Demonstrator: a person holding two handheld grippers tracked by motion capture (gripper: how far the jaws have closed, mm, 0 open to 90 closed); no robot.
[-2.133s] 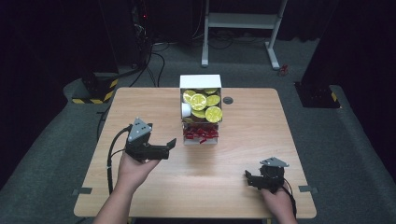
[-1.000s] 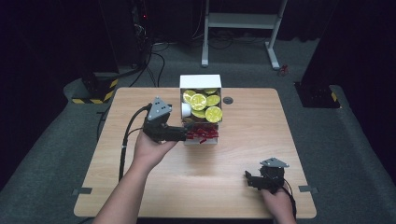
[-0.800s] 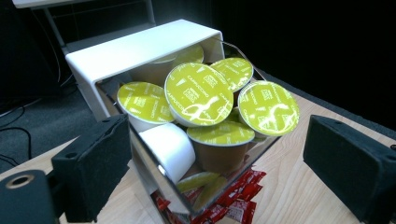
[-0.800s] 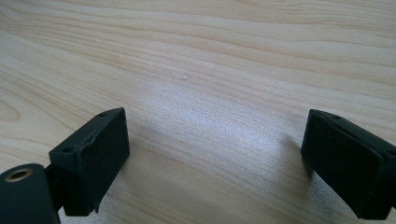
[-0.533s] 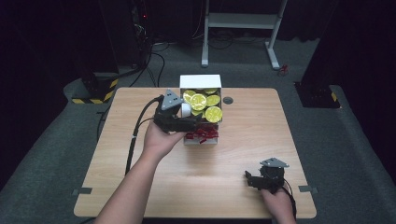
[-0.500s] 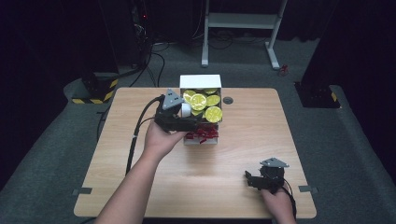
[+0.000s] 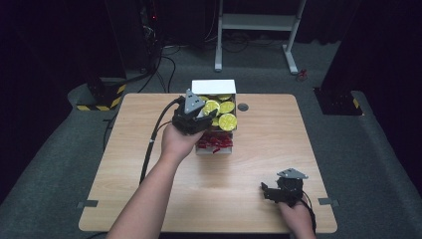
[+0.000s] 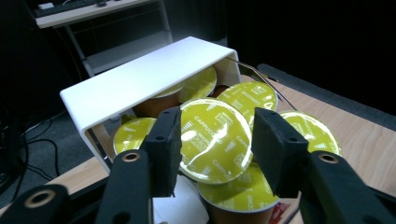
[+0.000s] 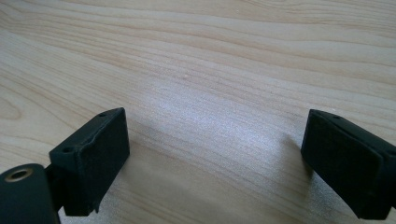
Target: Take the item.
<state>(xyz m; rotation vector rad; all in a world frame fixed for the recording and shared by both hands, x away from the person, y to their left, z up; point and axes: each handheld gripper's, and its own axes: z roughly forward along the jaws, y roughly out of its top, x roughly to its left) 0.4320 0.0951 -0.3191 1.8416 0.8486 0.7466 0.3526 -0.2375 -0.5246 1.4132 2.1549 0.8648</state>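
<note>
I see a white metal frame stand (image 7: 259,30) on the grey floor at the upper middle of the frame, beyond the wooden table (image 7: 149,209). A yellow-and-black striped base (image 7: 102,99) sits at the left, with dark cables (image 7: 166,59) trailing beside it.

Dark room with a light wooden desk on grey carpet

The desk (image 7: 149,144) is seen lit from above, its pale wood grain showing, while the surroundings are left in near blackness. Grey carpet (image 7: 59,164) is laid around it. A white metal frame (image 7: 259,22) is set on the floor beyond the far edge, with black cables (image 7: 166,52) trailed near it. Yellow-and-black hazard tape (image 7: 102,102) is seen at far left, and a dark base (image 7: 338,102) at far right
</note>
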